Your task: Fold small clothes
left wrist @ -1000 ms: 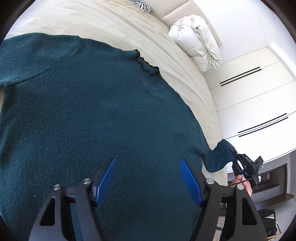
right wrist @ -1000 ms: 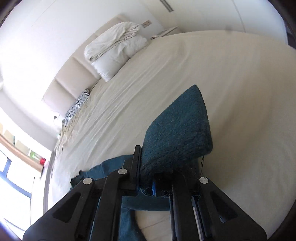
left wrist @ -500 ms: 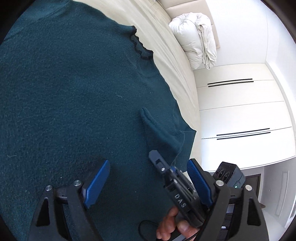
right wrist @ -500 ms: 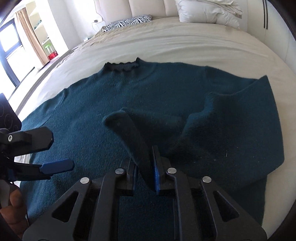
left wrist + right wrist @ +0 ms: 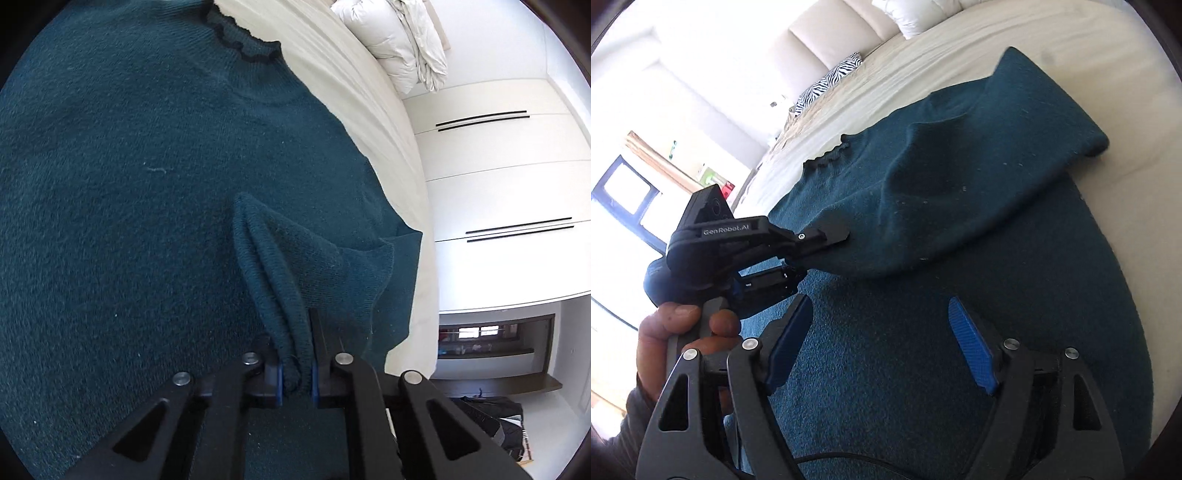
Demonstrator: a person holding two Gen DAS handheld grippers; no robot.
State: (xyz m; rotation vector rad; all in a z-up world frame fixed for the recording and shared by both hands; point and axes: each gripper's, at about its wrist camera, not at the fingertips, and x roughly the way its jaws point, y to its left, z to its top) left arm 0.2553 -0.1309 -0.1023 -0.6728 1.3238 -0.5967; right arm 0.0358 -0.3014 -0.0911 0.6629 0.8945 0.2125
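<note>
A dark teal sweater (image 5: 147, 221) lies spread flat on the bed, its frilled collar (image 5: 240, 40) at the far end. One sleeve (image 5: 280, 266) is folded inward over the body. My left gripper (image 5: 295, 369) is shut on that sleeve's cuff. The right wrist view shows the same left gripper (image 5: 827, 240) pinching the sleeve (image 5: 960, 184), with a hand (image 5: 676, 332) around its handle. My right gripper (image 5: 879, 314) hovers over the sweater's body (image 5: 923, 387), its jaws opening and nothing between the blue pads (image 5: 971, 350).
The cream bed sheet (image 5: 369, 92) runs past the sweater on the right. A white bundled duvet (image 5: 406, 44) lies at the bed's head, beside white wardrobe doors (image 5: 498, 166). A zebra-print pillow (image 5: 831, 81) and padded headboard (image 5: 827, 40) stand far off.
My right gripper carried the sleeve across the sweater's body, let go and drew back open. My left gripper moved in and shut on the sleeve's cuff.
</note>
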